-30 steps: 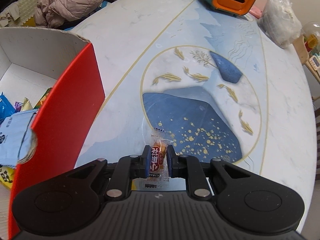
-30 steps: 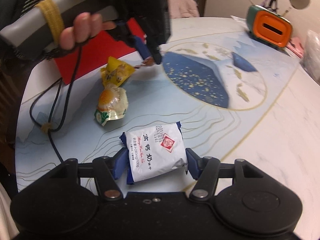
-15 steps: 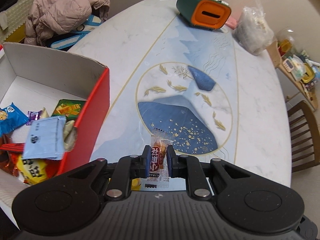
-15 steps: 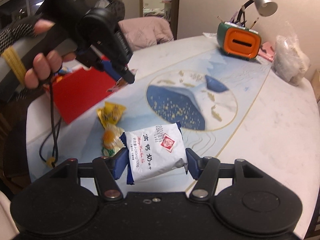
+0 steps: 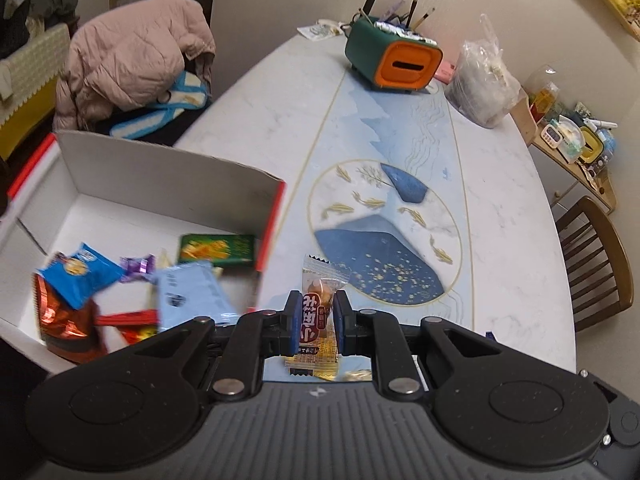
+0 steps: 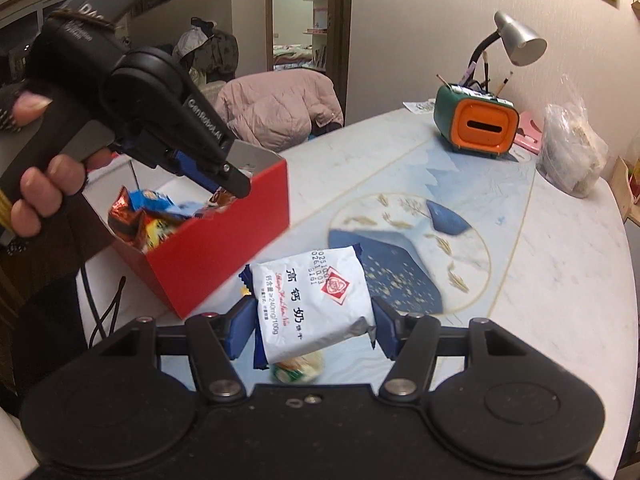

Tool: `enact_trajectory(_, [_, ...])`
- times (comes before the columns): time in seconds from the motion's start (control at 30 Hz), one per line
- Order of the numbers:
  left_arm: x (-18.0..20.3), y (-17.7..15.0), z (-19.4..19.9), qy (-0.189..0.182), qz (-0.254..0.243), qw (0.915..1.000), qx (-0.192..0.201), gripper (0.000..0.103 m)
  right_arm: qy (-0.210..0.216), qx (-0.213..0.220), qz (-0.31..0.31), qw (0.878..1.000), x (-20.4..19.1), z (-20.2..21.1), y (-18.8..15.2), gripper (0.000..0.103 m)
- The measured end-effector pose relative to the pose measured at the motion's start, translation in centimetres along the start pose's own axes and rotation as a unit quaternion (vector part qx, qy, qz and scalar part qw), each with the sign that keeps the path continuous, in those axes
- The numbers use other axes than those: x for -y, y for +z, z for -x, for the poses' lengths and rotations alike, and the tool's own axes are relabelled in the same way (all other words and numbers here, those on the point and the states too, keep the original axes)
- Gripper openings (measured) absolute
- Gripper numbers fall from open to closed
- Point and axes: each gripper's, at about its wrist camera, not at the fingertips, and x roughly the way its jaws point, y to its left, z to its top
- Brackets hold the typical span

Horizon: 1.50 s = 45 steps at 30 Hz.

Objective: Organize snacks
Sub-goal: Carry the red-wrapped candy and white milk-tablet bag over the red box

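Left wrist view: the left gripper pinches a small wrapped candy between its blue pads, held above the table just right of the red box. The candy's long axis runs straight forward along the fingers, its crimped clear end pointing away from the camera. Inside the white-lined box lie mixed snacks: a green packet, a pale blue sachet, a blue bag and a purple sweet.

Right wrist view: the right gripper clasps a white biscuit packet by its two side edges, above the table. The packet's printed face is up, its long axis tilted forward and slightly right. The left gripper hangs over the red box, which holds a heap of bright wrappers.
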Motion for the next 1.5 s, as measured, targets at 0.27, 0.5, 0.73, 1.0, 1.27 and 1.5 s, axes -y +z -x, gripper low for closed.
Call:
enact_trajectory(0.27, [-4.4, 0.1, 2.6, 0.003, -0.004, 0.9999, 0.016, 0.016, 0.0, 0.018, -0.004, 1.0, -4.0, -0.6, 2.2, 0.06])
enact_trajectory(0.5, [-8.6, 0.3, 3.9, 0.014, 0.003, 0.9996, 0.025, 0.016, 0.004, 0.022, 0.003, 1.0, -7.4, -2.2, 4.1, 0.06])
enact_trajectory(0.73, [-12.4, 0.8, 4.3, 0.031, 0.011, 0.9991, 0.027, 0.016, 0.007, 0.016, 0.002, 1.0, -9.8, -4.6, 5.8, 0.06])
enact_trajectory(1.0, [-15.8, 1.9, 3.5, 0.056, 0.011, 0.9981, 0.026, 0.016, 0.004, -0.002, -0.002, 1.0, -11.2, -7.8, 7.7, 0.06])
enact_trajectory(1.27, [-18.5, 3.2, 0.8, 0.084, 0.01, 0.9964, 0.007, 0.016, 0.0, -0.028, 0.01, 1.0, -12.0, -11.3, 8.8, 0.06])
enact_trajectory(1.5, [-19.9, 4.1, -1.7, 0.101, 0.002, 0.9949, -0.009, 0.016, 0.006, -0.05, 0.025, 0.998, -12.6, -14.2, 9.5, 0.06])
